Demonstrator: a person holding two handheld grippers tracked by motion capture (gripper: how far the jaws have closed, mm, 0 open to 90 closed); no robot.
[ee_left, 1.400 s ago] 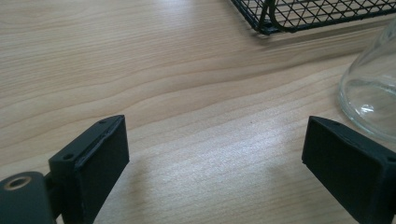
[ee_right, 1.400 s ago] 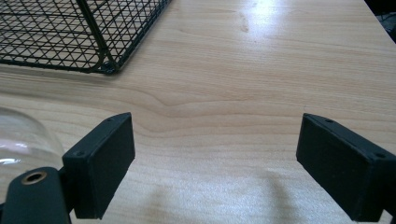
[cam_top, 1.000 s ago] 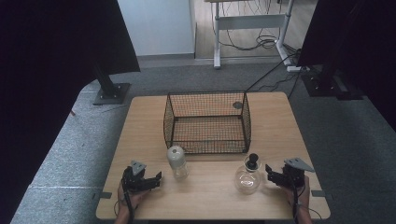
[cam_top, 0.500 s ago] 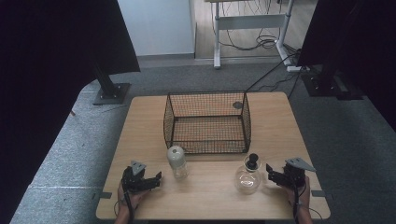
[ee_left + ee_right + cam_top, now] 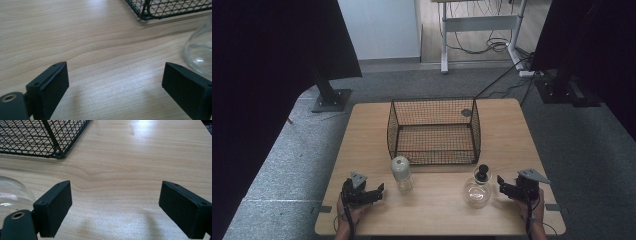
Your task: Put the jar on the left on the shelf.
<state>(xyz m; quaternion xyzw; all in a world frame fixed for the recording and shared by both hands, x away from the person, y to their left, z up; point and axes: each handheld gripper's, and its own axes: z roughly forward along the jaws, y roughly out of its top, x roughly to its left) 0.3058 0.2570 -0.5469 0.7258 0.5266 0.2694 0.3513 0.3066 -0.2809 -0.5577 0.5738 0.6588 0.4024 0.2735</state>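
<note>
A black wire basket stands in the middle of the wooden table, with nothing visible inside. In front of its left corner stands a clear bottle with a pale cap. A round glass flask with a black stopper stands in front of the basket's right corner. My left gripper rests open near the table's front left, a short way left of the bottle. My right gripper is open just right of the flask. Nothing sits between either pair of jaws.
The basket's corners show at the top of both gripper views, basket and basket. Beyond the table, black stand bases rest on grey carpet, and cables lie under a far desk. Bare wood lies on both sides of the basket.
</note>
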